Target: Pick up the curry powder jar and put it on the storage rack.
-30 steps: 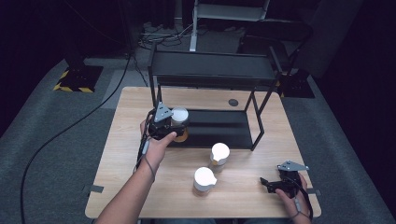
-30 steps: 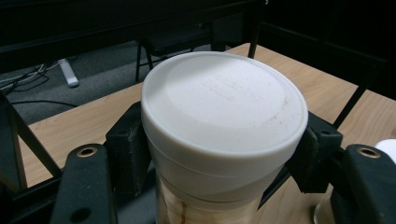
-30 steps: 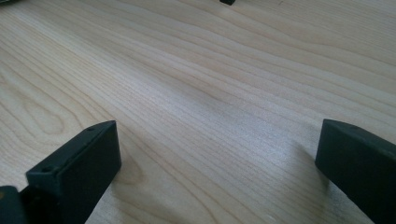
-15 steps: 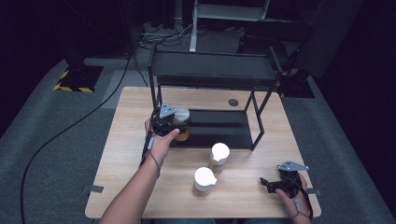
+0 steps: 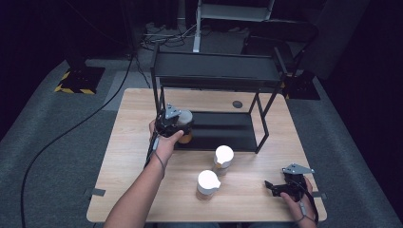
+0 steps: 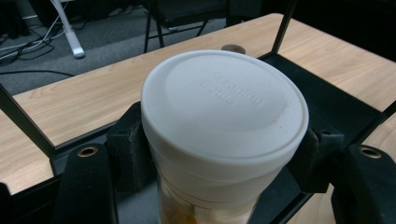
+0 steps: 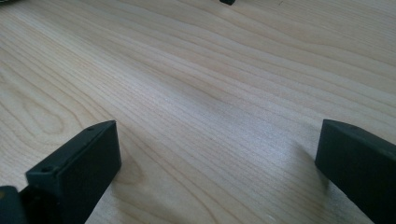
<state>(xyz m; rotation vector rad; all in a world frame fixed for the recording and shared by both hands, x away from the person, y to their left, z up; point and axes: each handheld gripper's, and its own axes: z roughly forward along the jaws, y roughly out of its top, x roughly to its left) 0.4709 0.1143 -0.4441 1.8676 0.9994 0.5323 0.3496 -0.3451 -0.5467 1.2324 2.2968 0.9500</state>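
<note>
From above, the left gripper was clamped on a white-lidded jar at the front left corner of the black rack, over its lower shelf. Two more jars stood on the table in front of the rack. The right gripper rested near the table's front right corner.

In the left gripper view, the jaws pressed both sides of the jar below its lid.

In the right gripper view, the jaws stood wide apart over bare table.

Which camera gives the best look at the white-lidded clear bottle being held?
The left gripper view: the white-lidded clear bottle looms close, pinched between the left gripper's black jaws. The high view shows the bottle small, by the black metal rack.
</note>
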